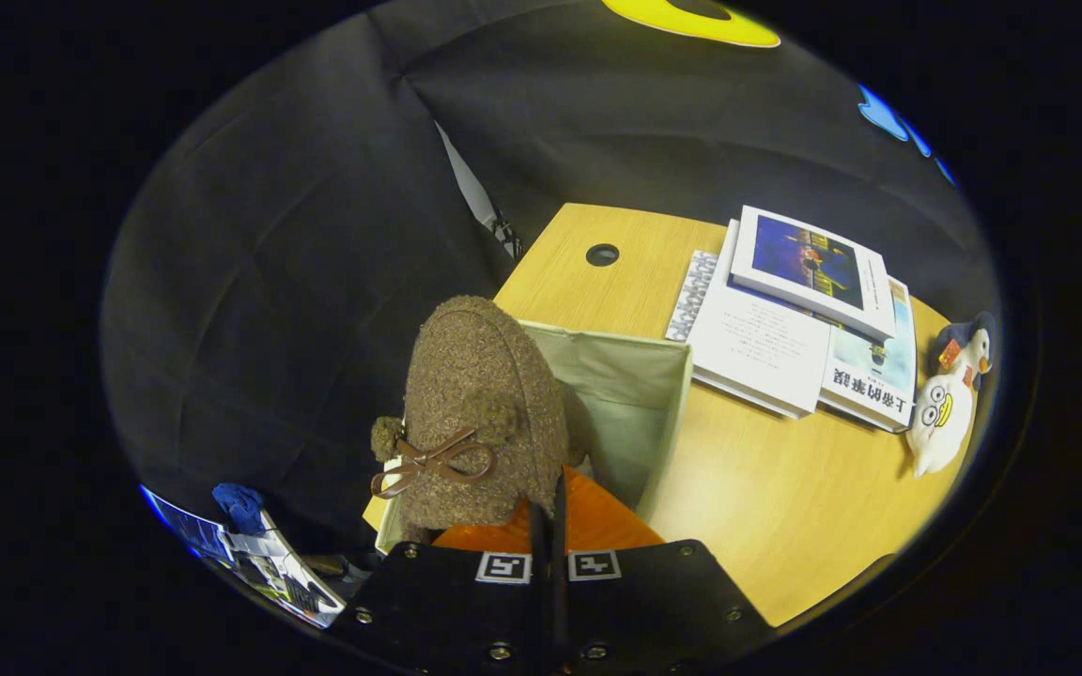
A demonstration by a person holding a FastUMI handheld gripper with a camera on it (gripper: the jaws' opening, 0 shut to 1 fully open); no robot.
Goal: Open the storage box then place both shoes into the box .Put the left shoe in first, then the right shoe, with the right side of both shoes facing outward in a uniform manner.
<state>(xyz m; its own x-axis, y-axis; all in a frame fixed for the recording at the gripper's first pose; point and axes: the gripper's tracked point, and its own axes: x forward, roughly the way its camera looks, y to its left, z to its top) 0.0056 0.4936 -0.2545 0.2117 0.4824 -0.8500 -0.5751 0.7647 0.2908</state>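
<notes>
Wooden desk (766, 488), tongs (548, 507) clamping brown shoe (480, 404)

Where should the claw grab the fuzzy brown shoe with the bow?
By the heel-side rim of its opening, coming from above. The shoe hangs toe-down over the open box, and the claw looks already pinched shut on that rim. It is the only thin edge; the rest is round.

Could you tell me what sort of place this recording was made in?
Probably a staged booth set up like a home desk: a wooden table backed by black cloth, with books, a plush toy and a fabric storage box. The gripper grips a brown shoe.
</notes>
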